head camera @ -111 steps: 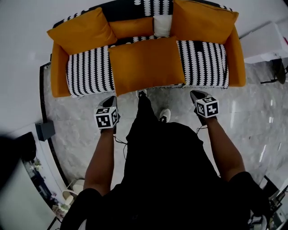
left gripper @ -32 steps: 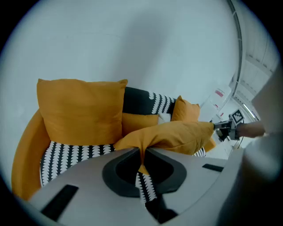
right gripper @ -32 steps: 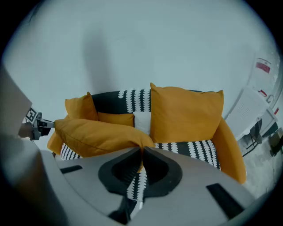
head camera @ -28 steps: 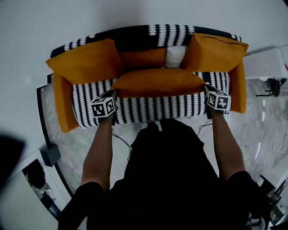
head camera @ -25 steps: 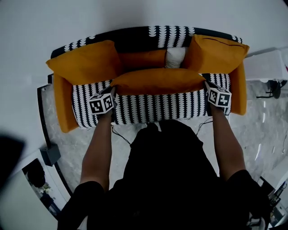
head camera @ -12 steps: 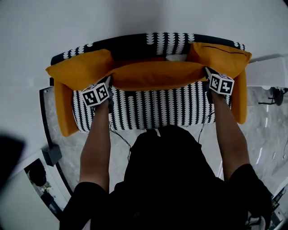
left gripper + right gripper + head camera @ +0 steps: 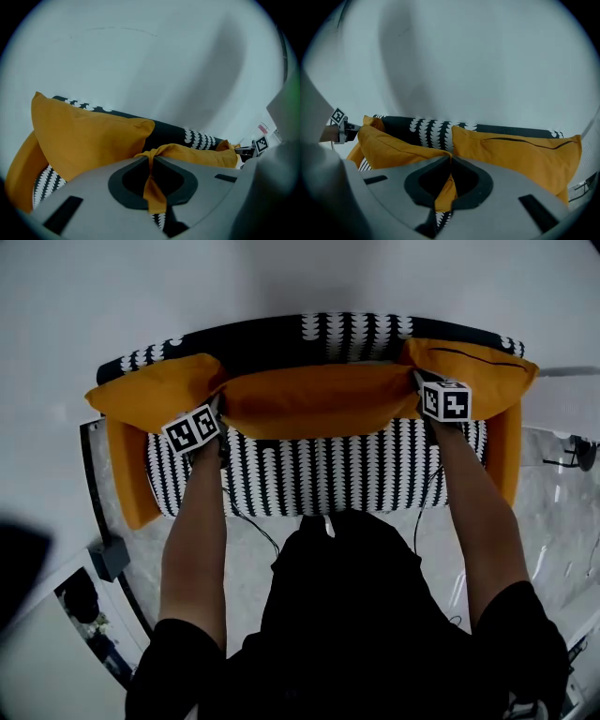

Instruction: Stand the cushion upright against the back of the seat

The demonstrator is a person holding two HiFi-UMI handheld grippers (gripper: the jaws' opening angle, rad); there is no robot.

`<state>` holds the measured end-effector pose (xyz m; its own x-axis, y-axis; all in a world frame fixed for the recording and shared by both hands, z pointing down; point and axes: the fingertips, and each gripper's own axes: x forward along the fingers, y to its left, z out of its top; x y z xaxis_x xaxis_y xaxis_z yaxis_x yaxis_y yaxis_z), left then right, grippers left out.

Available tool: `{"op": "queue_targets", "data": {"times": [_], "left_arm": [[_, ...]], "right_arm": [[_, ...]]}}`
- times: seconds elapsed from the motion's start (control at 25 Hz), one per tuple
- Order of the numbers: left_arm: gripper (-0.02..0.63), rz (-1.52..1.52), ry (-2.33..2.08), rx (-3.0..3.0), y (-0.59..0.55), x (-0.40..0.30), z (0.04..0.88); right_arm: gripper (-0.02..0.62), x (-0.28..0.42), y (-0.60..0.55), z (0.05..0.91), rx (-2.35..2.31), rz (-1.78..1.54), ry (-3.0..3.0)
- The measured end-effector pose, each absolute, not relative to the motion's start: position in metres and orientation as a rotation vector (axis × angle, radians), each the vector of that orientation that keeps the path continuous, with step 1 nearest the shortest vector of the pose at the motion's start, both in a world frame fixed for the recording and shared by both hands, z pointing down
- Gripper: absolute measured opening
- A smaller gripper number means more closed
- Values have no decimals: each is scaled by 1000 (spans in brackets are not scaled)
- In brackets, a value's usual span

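Orange fabric is pinched in both grippers: the left gripper (image 7: pixel 151 163) has its jaws clamped on a thin fold at one corner of the cushion (image 7: pixel 319 399), a tongue of cloth hanging through below the pads. The right gripper (image 7: pixel 450 164) is closed the same way on the opposite corner. Cushion spans between the two grips, top edge sagging a little in the middle. It is held close in front of the backrest (image 7: pixel 309 334) and over the rear of the striped seat (image 7: pixel 328 470). Whether its lower edge already bears on the seat cannot be told from above. Flanking it, the left side cushion (image 7: pixel 150 395) and right side cushion (image 7: pixel 487 371) stand at the sofa's ends, both crowding the held corners. Judged close to done; what remains is seating the base and letting go. Risks: the grips hold only thin corner cloth, so a tug could slip a corner and drop one side. If the base sits too far forward on release, the cushion would likely flop face-down onto the seat. Withdrawing either gripper could drag a neighbour cushion askew, since each sits right against one.
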<state>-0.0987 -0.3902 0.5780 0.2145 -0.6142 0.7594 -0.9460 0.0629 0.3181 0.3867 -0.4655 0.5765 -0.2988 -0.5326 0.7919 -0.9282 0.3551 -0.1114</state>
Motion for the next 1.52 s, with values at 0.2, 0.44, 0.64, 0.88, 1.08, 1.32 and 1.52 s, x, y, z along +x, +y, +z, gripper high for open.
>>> {"op": "queue_targets", "data": {"times": [0.2,0.44,0.64,0.88,1.08,1.32,1.52], "left_arm": [[35,510,-1509,1618,-405,-102,588],[36,566,-1488,1645,-413,-101,592],[37,577,-1461,1671,-410,-100,589],[85,667,-1512,1760,-405,-108,565],[110,634,-1524,1842,-398,-110,535],[110,556,-1511,1966,-365,-96,499],[94,447,-1453,2031,-326,-68,469]], "right_arm": [[44,384,-482,594,1225,744,-1929],[44,384,-489,603,1191,721,-1901],[44,381,-483,595,1233,724,-1876],[174,378,-472,566,1313,776,-1938],[182,369,-450,540,1377,765,-1997],[181,346,-405,487,1455,719,-2136],[83,319,-347,435,1440,695,-2295]]}}
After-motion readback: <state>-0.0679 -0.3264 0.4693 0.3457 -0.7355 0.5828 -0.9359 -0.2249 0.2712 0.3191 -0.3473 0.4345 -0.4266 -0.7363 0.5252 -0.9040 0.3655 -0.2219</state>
